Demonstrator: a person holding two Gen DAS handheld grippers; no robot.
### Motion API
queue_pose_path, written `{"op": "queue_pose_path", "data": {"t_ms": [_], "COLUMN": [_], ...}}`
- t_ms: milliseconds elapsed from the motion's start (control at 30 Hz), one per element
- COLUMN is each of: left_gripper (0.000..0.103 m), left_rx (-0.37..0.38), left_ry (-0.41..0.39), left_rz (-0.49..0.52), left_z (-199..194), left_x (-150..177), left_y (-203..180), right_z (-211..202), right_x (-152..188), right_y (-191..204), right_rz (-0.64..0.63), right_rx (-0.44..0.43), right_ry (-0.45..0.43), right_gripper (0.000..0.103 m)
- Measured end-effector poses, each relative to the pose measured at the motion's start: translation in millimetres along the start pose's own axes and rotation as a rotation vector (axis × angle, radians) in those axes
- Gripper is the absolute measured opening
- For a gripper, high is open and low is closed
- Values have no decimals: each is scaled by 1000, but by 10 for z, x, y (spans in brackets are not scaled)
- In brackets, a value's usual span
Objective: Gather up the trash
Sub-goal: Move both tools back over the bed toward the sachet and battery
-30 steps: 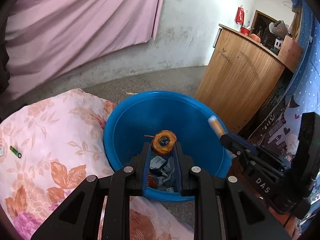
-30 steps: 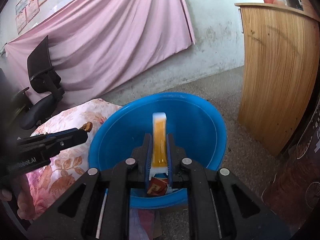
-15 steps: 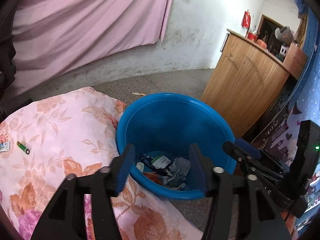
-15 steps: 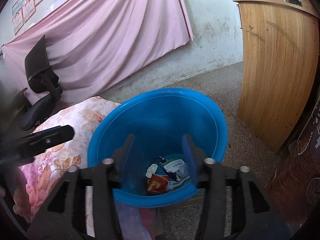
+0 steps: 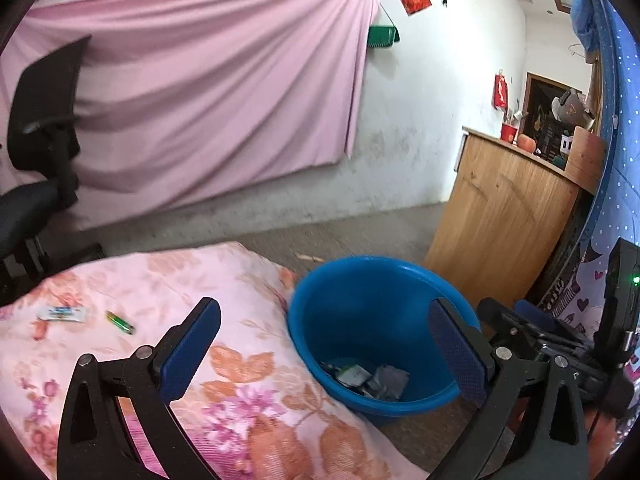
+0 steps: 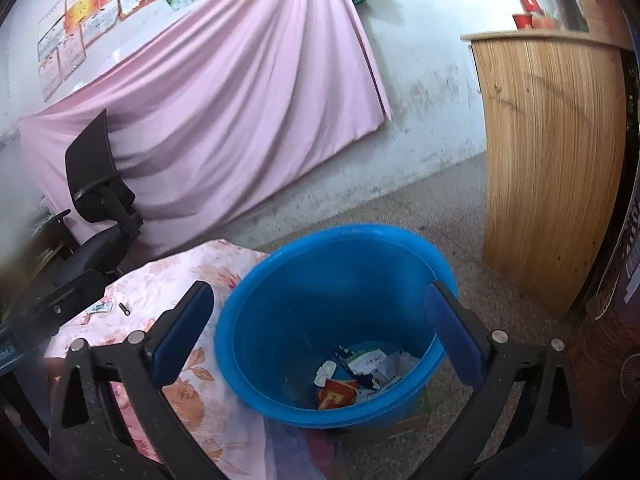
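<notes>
Above a blue plastic basin [image 6: 336,272] of wrappers [image 6: 360,372], the left gripper [image 5: 332,344] and right gripper [image 6: 320,332] hang spread wide, empty.

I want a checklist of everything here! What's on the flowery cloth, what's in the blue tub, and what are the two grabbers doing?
Surface: flowery cloth covers the work area; its edge lies against the tub.
Job's things: blue tub on the floor holds wrappers and crumpled paper. A green lighter-like item and a small white packet lie on the cloth.
Clutter: nothing else seen on the cloth.
Grippers: left gripper wide open, empty; right gripper wide open, empty, above the tub.
Cables: nothing seen.
Surroundings: pink curtain, black office chair, wooden counter, bare floor.
</notes>
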State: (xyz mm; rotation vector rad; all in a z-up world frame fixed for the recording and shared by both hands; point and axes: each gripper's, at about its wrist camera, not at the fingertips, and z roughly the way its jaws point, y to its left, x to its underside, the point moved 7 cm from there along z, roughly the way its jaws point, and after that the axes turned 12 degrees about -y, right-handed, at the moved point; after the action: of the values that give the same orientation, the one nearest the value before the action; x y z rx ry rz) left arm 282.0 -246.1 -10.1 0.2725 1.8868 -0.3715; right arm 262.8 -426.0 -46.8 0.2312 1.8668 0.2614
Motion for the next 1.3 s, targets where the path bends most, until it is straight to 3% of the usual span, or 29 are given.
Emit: {"op": "queue_pose_path", "data": {"t_ms": [333,833,1100,1300], "left_gripper": [101,101,101,101], "left_rx": [-76,-185,-258,-299], "left_ry": [-57,-225,-350,-459], "left_rz": [-30,-14,-13,52], "left_z": [-261,-1284,-1847,-2183], "left_x": [-117,-490,-594,-666], "left_y": [257,757,1223,1535], "right_z": [-226,-789,-1099,-1203], "right_x": [-234,-491,-638,-634], "right_y": [281,1089,1762,2259], "right_rz": [-69,-173,-234,-318], "right_rx": [-17,-81,-173,-235], "right_ry": [-107,-256,-432,-541], "right_gripper": [103,103,103,103]}}
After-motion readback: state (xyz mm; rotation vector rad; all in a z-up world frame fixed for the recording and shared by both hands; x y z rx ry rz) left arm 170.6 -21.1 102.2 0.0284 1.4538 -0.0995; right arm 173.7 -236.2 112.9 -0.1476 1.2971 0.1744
